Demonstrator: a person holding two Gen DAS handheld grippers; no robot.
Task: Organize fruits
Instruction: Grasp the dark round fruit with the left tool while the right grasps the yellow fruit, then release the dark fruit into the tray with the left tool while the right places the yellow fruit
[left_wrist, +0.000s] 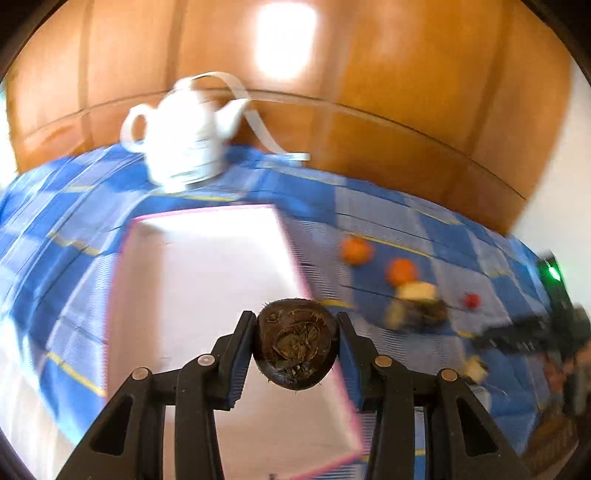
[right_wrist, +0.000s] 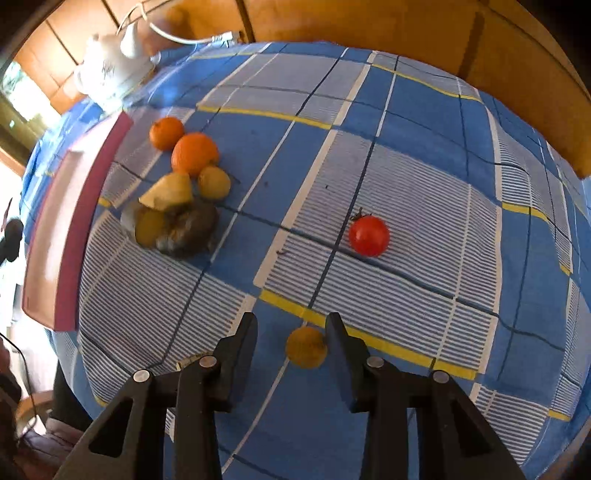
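On blue checked tablecloth (right_wrist: 406, 184): pink tray (right_wrist: 74, 221), white teapot (right_wrist: 107, 70); wood panelling (left_wrist: 406, 74) behind.

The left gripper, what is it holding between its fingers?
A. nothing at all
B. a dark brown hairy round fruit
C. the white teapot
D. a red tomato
B: the left gripper has both fingers pressed against a dark brown hairy round fruit, held above the pink-edged tray.
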